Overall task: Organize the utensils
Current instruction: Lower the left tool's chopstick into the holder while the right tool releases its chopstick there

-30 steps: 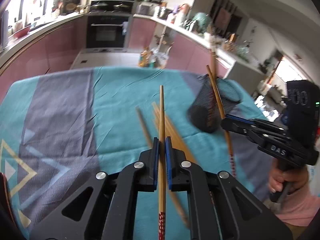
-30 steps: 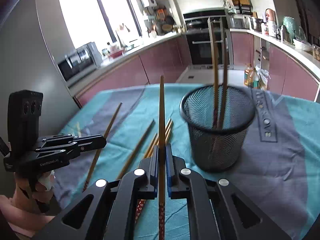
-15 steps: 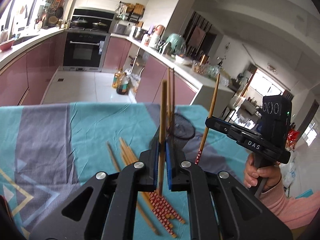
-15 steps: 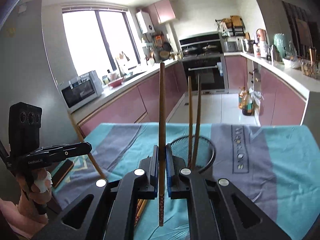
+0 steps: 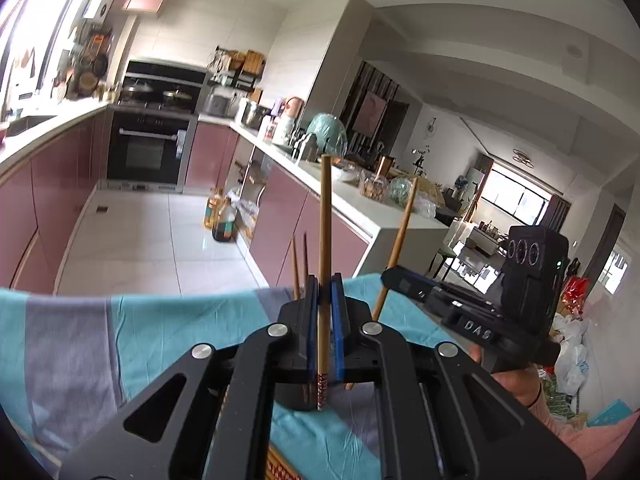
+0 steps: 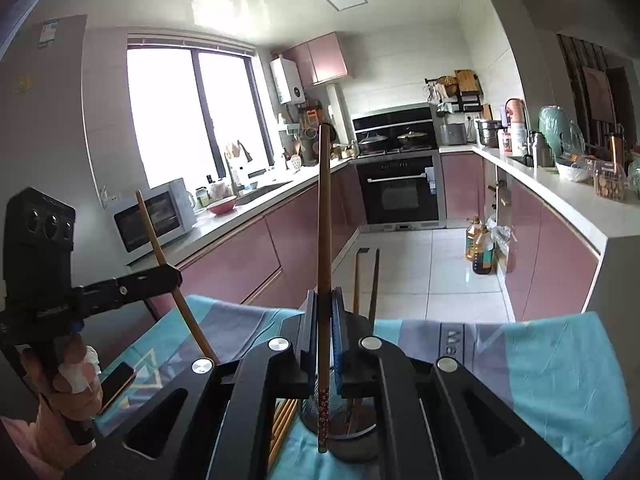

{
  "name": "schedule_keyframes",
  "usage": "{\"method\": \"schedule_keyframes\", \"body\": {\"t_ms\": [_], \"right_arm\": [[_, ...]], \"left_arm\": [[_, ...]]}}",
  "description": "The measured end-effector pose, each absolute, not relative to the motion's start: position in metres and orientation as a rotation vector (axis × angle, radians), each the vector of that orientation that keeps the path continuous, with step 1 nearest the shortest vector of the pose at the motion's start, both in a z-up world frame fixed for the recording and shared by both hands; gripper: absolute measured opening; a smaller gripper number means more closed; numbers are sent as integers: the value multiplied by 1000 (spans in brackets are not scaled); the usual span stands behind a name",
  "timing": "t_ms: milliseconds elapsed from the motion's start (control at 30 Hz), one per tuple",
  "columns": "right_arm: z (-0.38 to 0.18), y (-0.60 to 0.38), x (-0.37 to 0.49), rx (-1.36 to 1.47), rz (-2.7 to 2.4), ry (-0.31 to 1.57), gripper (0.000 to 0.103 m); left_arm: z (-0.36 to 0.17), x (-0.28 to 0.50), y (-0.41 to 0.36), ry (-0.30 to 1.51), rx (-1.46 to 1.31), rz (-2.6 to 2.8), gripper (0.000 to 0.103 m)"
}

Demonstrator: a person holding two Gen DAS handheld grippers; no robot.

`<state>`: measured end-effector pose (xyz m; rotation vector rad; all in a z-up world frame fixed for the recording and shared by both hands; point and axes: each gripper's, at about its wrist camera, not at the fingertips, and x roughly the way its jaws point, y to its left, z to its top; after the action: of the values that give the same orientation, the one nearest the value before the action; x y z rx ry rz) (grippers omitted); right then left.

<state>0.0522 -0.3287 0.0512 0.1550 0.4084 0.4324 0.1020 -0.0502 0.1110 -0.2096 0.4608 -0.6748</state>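
Observation:
My left gripper (image 5: 324,280) is shut on a wooden chopstick (image 5: 325,240), held upright, its red-patterned end hanging just above the black mesh cup (image 5: 294,398). My right gripper (image 6: 324,294) is shut on another chopstick (image 6: 324,220), also upright, its patterned end over the mesh cup (image 6: 352,446). Two chopsticks (image 6: 365,280) stand in the cup. Loose chopsticks (image 6: 282,424) lie on the cloth left of the cup. The right gripper (image 5: 386,276) shows in the left wrist view, the left gripper (image 6: 176,274) in the right wrist view.
The table wears a teal and grey cloth (image 5: 160,324). A dark phone-like object (image 6: 116,384) lies near its left edge. Pink kitchen cabinets (image 6: 556,256) and tiled floor (image 5: 152,240) lie beyond the table.
Both grippers have tilted up, swinging their chopsticks from lying flat to upright, and have closed in over the mesh cup.

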Motion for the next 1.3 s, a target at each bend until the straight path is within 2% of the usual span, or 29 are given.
{"method": "schedule_keyframes", "body": {"t_ms": [300,833,1300], "right_arm": [[48,-335,76,168,396,397,6],[-7,-318,105,117,394,656,6],[-22,-317,123,149,358,718,8]], "left_arm": [[128,116,-74,431,-151,-643,7],[56,157,-120,699,26,-674,7],[40,188,-129,741,12,-620,8]]}}
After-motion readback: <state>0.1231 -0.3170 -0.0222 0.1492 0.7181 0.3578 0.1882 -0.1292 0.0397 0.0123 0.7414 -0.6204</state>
